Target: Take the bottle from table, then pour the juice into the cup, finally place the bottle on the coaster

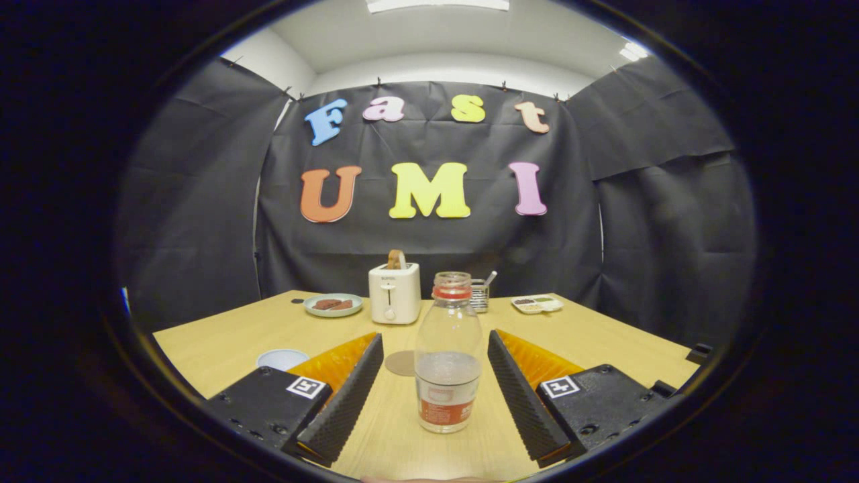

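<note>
Wooden table [221, 342] carries everything. Gripper [435, 376] wide open, holding nothing, fingers straddling the uncapped juice bottle [447, 362] without touching, lined up to grab. Cup [282, 359] beyond left finger; coaster [401, 363] just behind bottle, ready for pouring, set-down.

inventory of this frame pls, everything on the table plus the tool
bottle: 1, clear with red collar and red label, upright between the fingers, neither touching it
coaster: 1, brown, just beyond the bottle, partly hidden behind it
cup: 1, pale, beside the left finger
toaster: 1, white, slice sticking up, far side of the table
plate: 1, pale green, dark food on it, beside the toaster
holder: 1, metal, utensil in it, behind the bottle
tray: 1, white, beside the holder
table: 1, light wood
tool: 1, open around the bottle
</note>
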Tool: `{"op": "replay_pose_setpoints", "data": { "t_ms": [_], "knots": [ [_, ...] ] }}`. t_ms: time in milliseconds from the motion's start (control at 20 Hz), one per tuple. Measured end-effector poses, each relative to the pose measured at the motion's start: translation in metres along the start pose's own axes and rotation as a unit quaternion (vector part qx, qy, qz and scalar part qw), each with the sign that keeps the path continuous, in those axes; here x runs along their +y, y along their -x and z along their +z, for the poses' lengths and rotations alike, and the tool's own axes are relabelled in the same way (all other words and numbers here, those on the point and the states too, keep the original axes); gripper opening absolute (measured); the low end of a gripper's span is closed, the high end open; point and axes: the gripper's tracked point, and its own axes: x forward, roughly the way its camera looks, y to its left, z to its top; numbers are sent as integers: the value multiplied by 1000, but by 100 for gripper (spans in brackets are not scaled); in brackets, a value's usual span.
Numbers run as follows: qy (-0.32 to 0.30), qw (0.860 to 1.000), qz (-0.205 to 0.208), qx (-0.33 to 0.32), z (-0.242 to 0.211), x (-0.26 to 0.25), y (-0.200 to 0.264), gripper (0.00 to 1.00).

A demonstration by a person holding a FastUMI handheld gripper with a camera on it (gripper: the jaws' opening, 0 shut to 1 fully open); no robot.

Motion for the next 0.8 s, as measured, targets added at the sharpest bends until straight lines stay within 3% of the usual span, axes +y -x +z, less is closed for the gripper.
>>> {"op": "replay_pose_setpoints", "data": {
  "t_ms": [300,700,750,800],
  "knots": [
    [35,999,-19,-25,-20,1,-19,100],
    [-17,999,-24,22,-44,-14,-50,100],
    [-25,999,-14,27,-46,-9,-53,98],
    [-26,999,-4,37,-48,-6,-55,90]
  ]
}}
